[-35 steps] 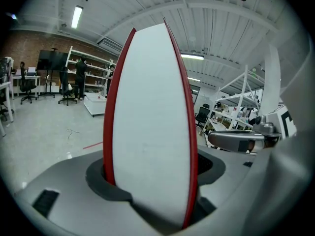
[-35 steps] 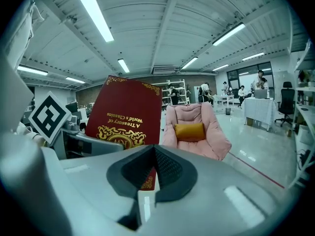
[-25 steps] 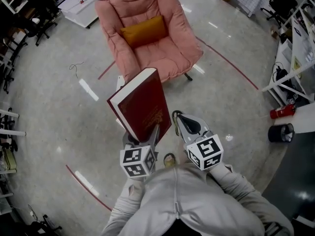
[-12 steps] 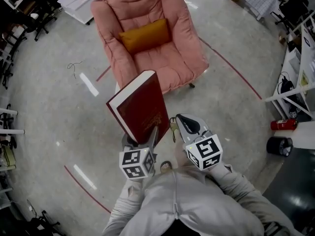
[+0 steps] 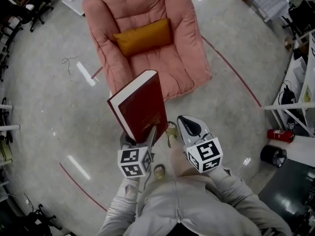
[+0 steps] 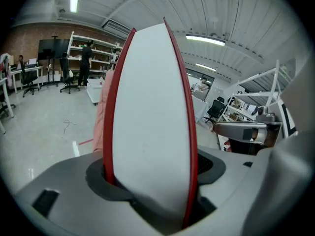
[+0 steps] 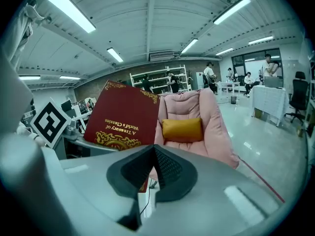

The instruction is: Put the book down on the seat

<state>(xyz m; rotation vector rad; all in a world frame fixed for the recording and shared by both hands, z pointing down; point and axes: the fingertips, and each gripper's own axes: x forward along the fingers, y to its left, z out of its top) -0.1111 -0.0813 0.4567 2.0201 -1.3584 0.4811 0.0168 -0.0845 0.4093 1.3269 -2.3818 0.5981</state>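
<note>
A thick red book [image 5: 140, 104] is held upright in the jaws of the left gripper [image 5: 142, 137], which are closed on its lower edge. In the left gripper view the white page block, framed by the two red covers, is seen wedged between the dark pads, so the jaws are spread wide by the book's thickness. In the head view the book is found at twelve o'clock from the left gripper's marker cube [image 5: 133, 162], leaning slightly towards eleven o'clock, with its gilt-decorated cover turned towards three o'clock. The right gripper [image 5: 184, 122] is carried just beside the book, at three o'clock from it, apart from the cover. In the right gripper view its jaws are seen pressed together with nothing between them, and the gold title on the cover is read upside down at ten o'clock. A pink armchair [image 5: 147, 14] is placed at twelve o'clock from the book, on a grey polished floor [image 5: 44, 112]. The seat [image 5: 172, 73] is left bare at its front, and an orange cushion [image 5: 143, 36] is laid against the backrest. The book is kept in the air before the front edge of the seat, not resting on it. A red fire extinguisher [image 5: 280, 134] and a dark bin [image 5: 273, 155] are seen on the floor at three o'clock.
</note>
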